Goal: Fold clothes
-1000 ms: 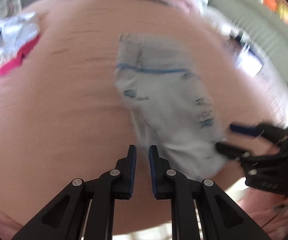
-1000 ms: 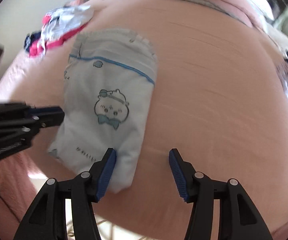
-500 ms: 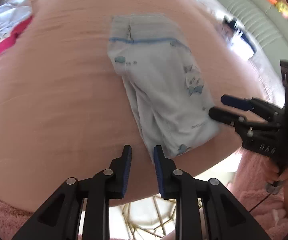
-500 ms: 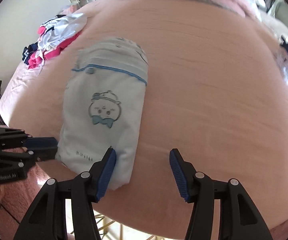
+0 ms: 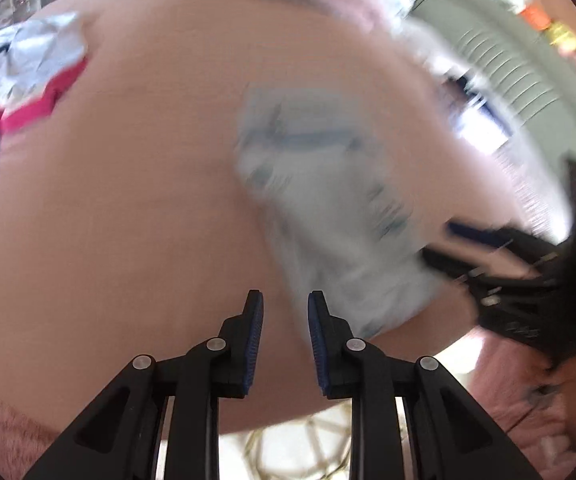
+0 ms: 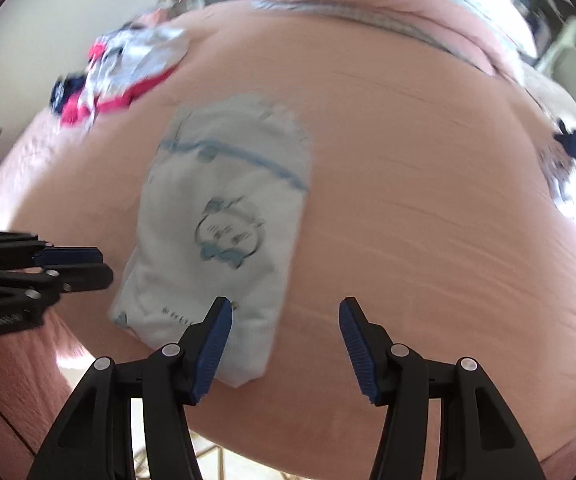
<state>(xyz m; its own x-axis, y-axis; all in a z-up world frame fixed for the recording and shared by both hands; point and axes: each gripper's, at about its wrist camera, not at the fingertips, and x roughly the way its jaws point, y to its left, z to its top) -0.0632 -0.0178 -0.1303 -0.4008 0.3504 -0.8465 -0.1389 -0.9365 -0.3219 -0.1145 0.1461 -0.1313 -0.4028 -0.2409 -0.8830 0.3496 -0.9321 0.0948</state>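
Folded pale-blue baby garment [image 6: 224, 232] with a blue stripe and a printed cartoon face, lying flat on the salmon-pink bed cover [image 6: 427, 220]. Its long axis runs from the near edge of the bed toward the far side, leaning slightly right at the far end in the right wrist view; the ruffled, striped end points far, and the narrower folded end (with small lettering) points near.

Compared with a second ago, the garment lies in the same place and shape. The left tool's jaws have just been opening from nearly closed to a narrow gap, with nothing between them. The right tool keeps the same moderately wide gap.

Left tool [image 5: 286, 312]: jaws narrowly apart and empty, above bare cover just left of the garment's near end; in the right wrist view the same tool [image 6: 88, 264] sits just beside the garment's near left edge, and contact cannot be judged. Right tool [image 6: 286, 320]: jaws moderately wide and holding nothing; its left finger overlaps the garment's near right corner in the picture, while its right finger stands over bare cover. In the blurred left wrist view this tool [image 5: 443, 240] appears at the garment's near right edge.

A crumpled heap of white, pink and navy clothes [image 6: 124, 68] lies at the far left, well apart from the garment.
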